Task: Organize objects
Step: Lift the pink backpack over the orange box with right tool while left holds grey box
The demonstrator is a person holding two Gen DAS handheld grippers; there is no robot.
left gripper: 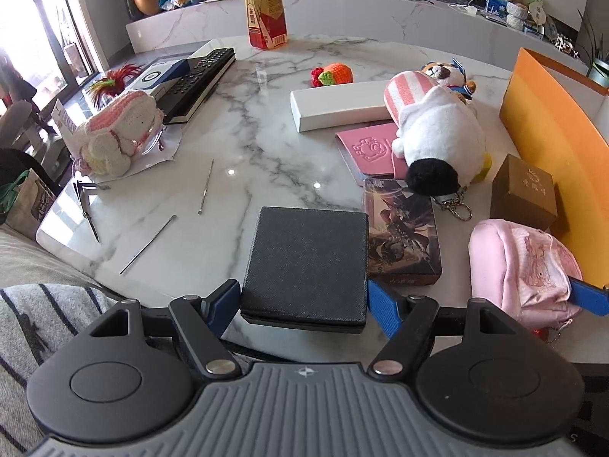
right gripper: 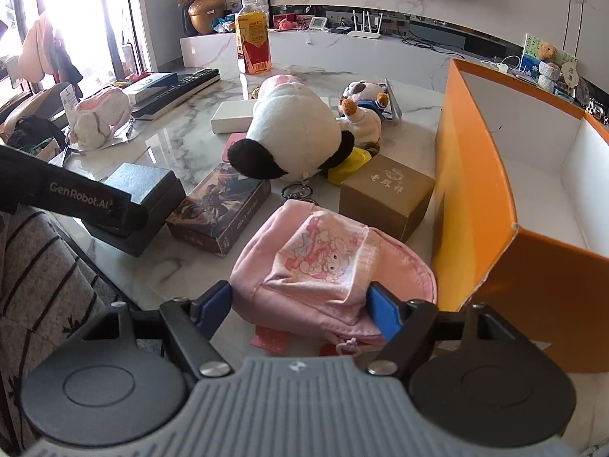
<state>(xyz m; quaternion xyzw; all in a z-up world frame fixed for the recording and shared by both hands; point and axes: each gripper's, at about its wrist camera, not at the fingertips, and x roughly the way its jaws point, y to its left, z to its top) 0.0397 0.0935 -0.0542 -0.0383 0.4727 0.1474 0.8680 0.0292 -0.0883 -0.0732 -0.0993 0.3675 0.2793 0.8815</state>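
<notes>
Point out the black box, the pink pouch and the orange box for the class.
Black box (left gripper: 304, 262), left wrist view, middle of its lid.
Pink pouch (right gripper: 323, 262), right wrist view, its printed flap.
Orange box (right gripper: 472, 190), right wrist view, its near outer wall.

The orange box (right gripper: 495, 198) runs past the right edge (far wall unseen).

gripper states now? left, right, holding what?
Left tool: closed on the black box.
Right tool: closed on the pink pouch.
</notes>
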